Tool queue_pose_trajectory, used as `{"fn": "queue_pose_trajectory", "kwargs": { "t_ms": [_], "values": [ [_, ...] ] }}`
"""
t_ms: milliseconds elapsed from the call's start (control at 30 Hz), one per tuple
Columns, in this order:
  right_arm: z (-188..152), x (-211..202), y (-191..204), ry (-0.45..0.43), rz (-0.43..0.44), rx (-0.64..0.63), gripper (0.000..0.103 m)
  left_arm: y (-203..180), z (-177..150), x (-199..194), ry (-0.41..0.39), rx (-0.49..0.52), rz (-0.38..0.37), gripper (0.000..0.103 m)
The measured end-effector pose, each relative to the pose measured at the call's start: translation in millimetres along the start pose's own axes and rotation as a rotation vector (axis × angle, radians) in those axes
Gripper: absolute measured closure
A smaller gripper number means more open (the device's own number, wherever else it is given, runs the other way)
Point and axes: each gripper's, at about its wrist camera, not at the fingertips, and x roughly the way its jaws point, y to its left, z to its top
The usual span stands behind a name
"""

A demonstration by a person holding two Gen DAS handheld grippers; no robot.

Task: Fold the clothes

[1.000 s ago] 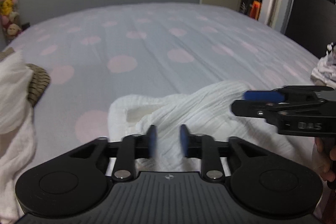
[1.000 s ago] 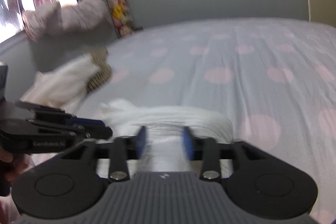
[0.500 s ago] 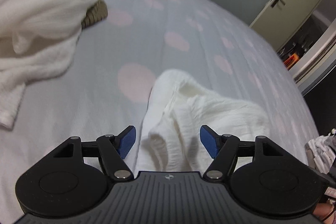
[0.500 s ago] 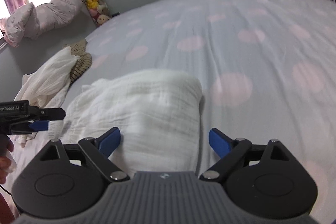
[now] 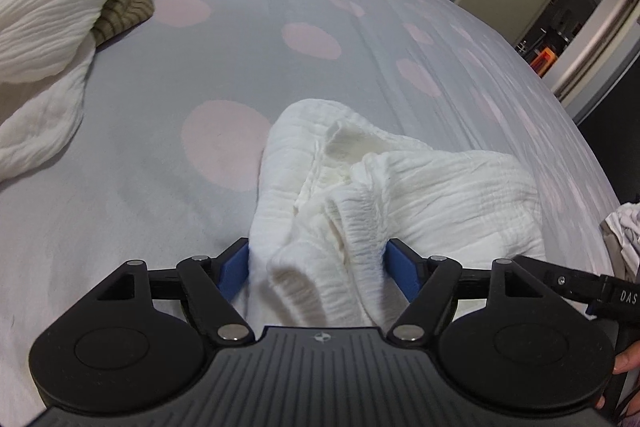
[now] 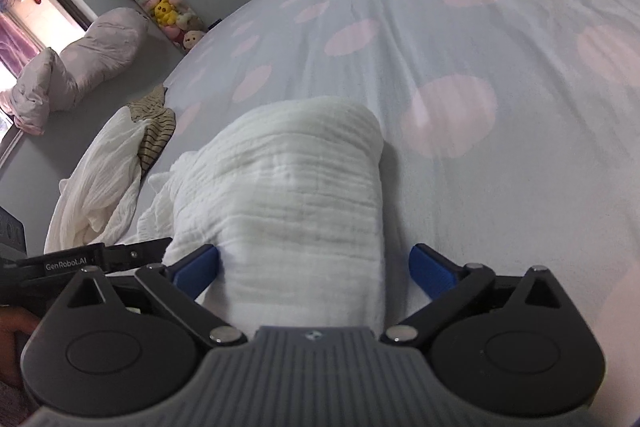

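Note:
A white crinkled garment (image 5: 380, 187) lies bunched in a low bundle on the bed near its front edge; it also shows in the right wrist view (image 6: 296, 195). My left gripper (image 5: 318, 269) is open, its blue pads on either side of the garment's near end. My right gripper (image 6: 316, 267) is open too, straddling the other end of the same bundle. Each gripper shows at the edge of the other's view: the right one (image 5: 580, 287) and the left one (image 6: 92, 259).
The bed has a pale grey sheet with pink dots (image 5: 312, 39). A heap of white cloth (image 5: 44, 27) over a striped brown garment (image 5: 124, 11) lies at the left. Another cloth (image 5: 624, 231) is at the right edge. A pillow (image 6: 80, 63) and a tube of plush toys (image 6: 160, 3) stand by the wall.
Both grippers have opened wide and let go of the white garment. They have dropped lower and tilted down over it. The garment now rests on the bed.

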Motion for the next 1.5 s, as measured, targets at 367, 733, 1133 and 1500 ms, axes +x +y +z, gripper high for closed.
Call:
{"fn": "queue_pose_trajectory", "kwargs": {
  "t_ms": [367,733,1133,1500],
  "values": [
    [1.4,0.4,15.5,-0.087,-0.012,-0.116,0.038,-5.2,0.8,-3.5,-0.057,0.061,-0.050,0.070],
    [-5.9,-22.6,32.7,-0.195,-0.001,-0.205,0.063,-34.7,-6.9,-42.5,-0.185,0.153,-0.029,0.078],
    [-2.8,-149.3,74.4,-0.430,-0.072,-0.302,0.064,-121.3,-4.4,-130.6,-0.401,0.294,-0.095,0.079],
    [16.2,-326.6,48.5,-0.685,-0.180,-0.293,0.064,-278.8,19.4,-188.4,-0.515,0.505,-0.321,0.079]
  ]
}}
